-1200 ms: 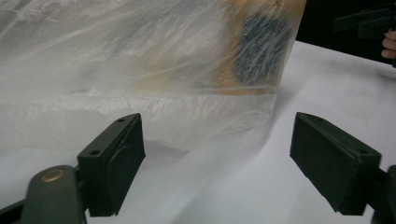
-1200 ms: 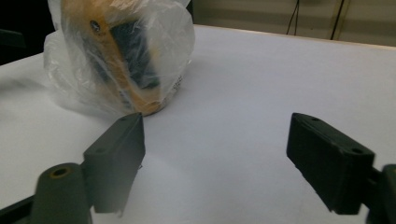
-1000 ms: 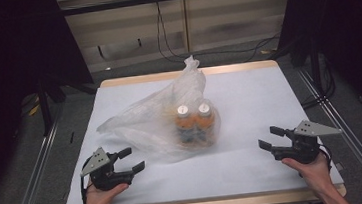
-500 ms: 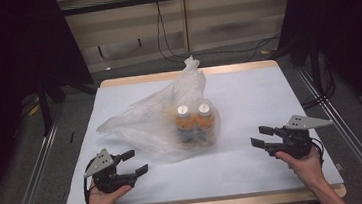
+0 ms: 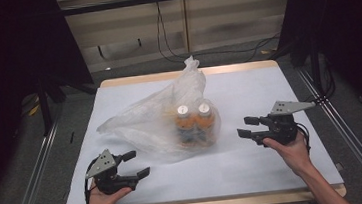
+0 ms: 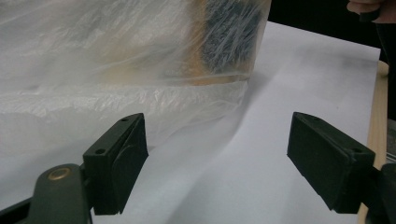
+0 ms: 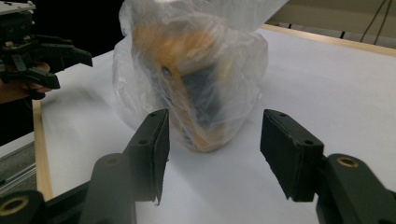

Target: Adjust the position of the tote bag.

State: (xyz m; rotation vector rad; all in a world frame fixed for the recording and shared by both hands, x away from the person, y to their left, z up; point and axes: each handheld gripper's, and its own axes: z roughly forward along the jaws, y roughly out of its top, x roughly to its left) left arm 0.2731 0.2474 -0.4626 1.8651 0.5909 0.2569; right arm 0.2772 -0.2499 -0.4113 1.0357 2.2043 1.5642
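Two hand-held tongs flank a thin, translucent plastic bag on the white-covered counter. The bag stands just ahead of the right tongs and ahead and to one side of the left tongs. Both tongs are released, nothing between their jaws; the left jaws have just been opening and the right jaws have just narrowed, with the bag in front of them but untouched.

Likely hazards, as judged from this arrangement: the film is loose and slippery, so a pinch that catches only a fold could let it slide out or tear. A pull on the film alone would probably topple the two upright bottles inside, since they stand unsupported. A grip taken through the film on a bottle might crush the bag against it and drag both bottles sideways.

Appearance: the bag is crinkled and cloudy, gathered to a peak at the top, with a slack flap spread toward the left tongs. The bottles show white caps, orange contents and dark labels, blurred by the plastic.
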